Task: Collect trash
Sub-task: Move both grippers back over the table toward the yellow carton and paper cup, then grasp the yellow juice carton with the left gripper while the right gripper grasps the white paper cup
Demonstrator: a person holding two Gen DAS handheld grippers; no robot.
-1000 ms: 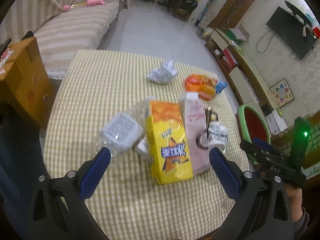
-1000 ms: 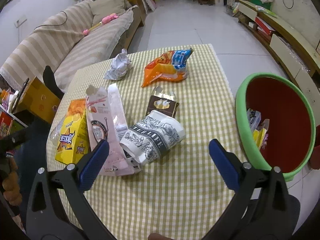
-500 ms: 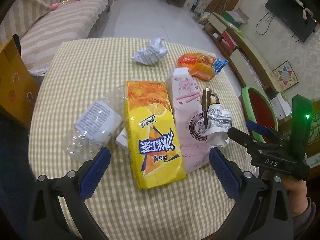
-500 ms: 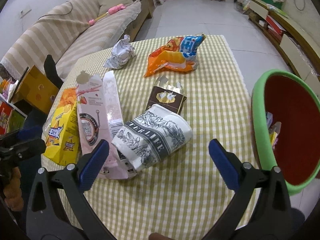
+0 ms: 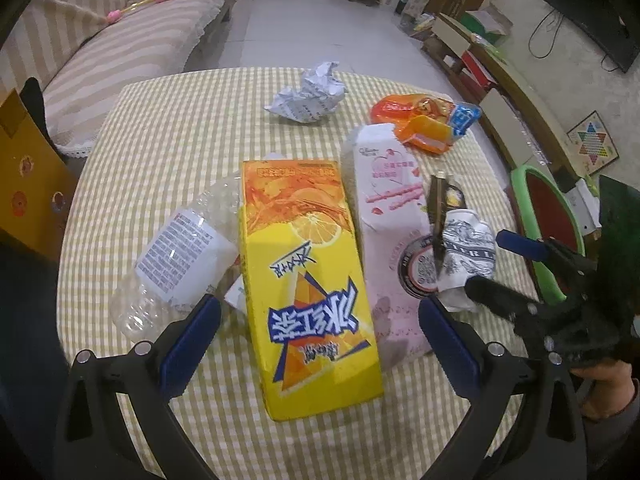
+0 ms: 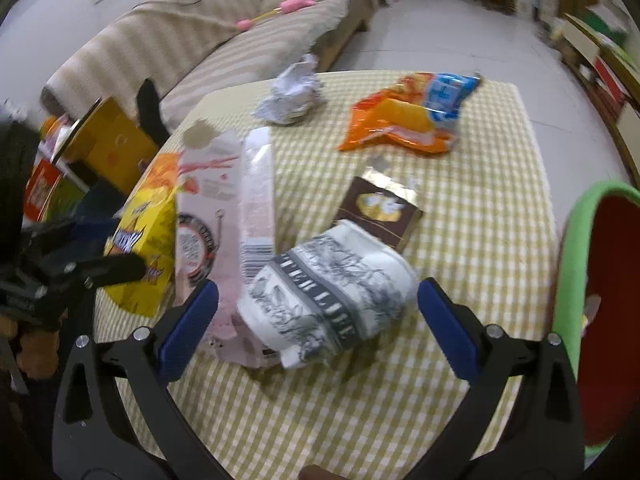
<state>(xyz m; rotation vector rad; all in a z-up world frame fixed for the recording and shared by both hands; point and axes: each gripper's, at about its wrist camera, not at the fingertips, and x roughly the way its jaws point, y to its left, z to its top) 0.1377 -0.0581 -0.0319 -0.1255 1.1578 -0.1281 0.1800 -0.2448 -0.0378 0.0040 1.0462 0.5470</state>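
On the yellow-checked table [image 5: 168, 152] lies a yellow juice carton [image 5: 308, 280], and my open left gripper [image 5: 320, 336] hovers with its blue pads on either side of the carton's near end. A clear plastic bottle [image 5: 180, 256] lies to its left and a pink carton [image 5: 392, 216] to its right. My open right gripper [image 6: 318, 320] straddles a crushed printed paper cup [image 6: 332, 292] without touching it. Behind the cup are a brown packet [image 6: 380, 212], an orange snack bag [image 6: 408, 116] and crumpled paper [image 6: 292, 96]. A green bin [image 6: 576, 264] with a red inside stands at the right.
A striped sofa [image 5: 120, 40] runs behind the table on the left. A yellow cardboard box [image 5: 24, 176] stands off the table's left edge. A low TV cabinet [image 5: 500, 80] lines the right wall. A hand [image 5: 604, 384] holds the right gripper.
Both grippers have come forward and lower over the table. The left closed in on the yellow carton, the right on the paper cup. Nothing on the table has moved.
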